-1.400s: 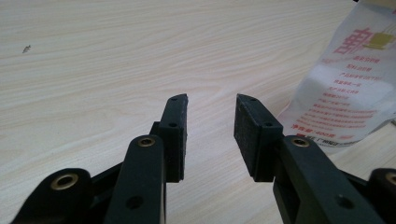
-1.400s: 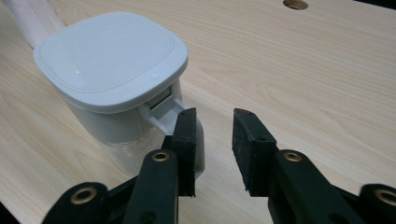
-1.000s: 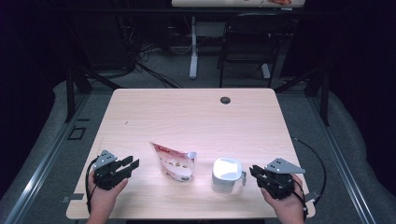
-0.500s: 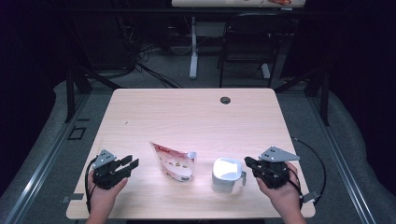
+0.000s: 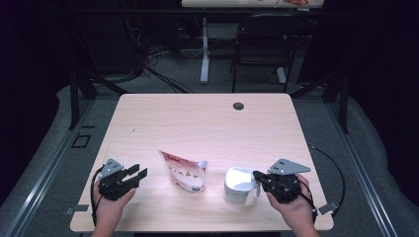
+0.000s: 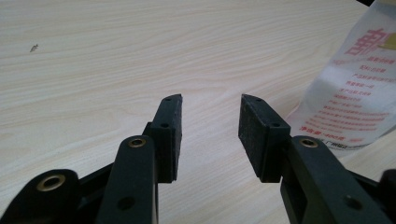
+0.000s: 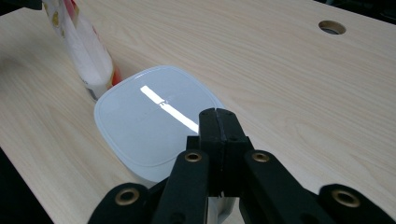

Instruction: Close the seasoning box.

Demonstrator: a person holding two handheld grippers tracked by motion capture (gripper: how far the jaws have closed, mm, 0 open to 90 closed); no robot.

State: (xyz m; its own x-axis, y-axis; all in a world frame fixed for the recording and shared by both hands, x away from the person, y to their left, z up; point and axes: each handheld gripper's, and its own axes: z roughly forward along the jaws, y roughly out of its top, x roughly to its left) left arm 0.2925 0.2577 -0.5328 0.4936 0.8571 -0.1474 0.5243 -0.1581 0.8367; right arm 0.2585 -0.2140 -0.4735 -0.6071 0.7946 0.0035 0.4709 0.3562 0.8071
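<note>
Two things sit on the pale wood desk [image 5: 197,118], both toward the person's edge, between the grippers.

Pouch [image 5: 184,171]: the larger. Upright, soft, white plastic with red print and a picture of small yellowish pieces; a white spout cap at its upper right corner. Stands left of centre. In the left gripper view its translucent side [image 6: 355,93] carries lines of red text and rises at the right edge of the frame, just beyond the jaws.

Container [image 5: 239,184]: a white tub, rounded-square in outline, with a smooth white lid that throws back a bright streak of light [image 7: 154,121]. It stands just right of the pouch, close by it but apart in the high view.

Left gripper [image 5: 133,174]: held low near the left front corner of the desk, pointing toward the pouch. Jaws apart, about half open, and they have just been opening. Nothing between the pads [image 6: 170,128]; bare wood shows in the gap. No contact with the pouch.

Right gripper [image 5: 258,176]: at the right side of the container, tips at its upper edge. Jaws together, pads pressed flat against each other [image 7: 218,122], having just closed. They sit over the near rim of the lid; cannot tell whether they touch it. Nothing clamped between them.
</note>
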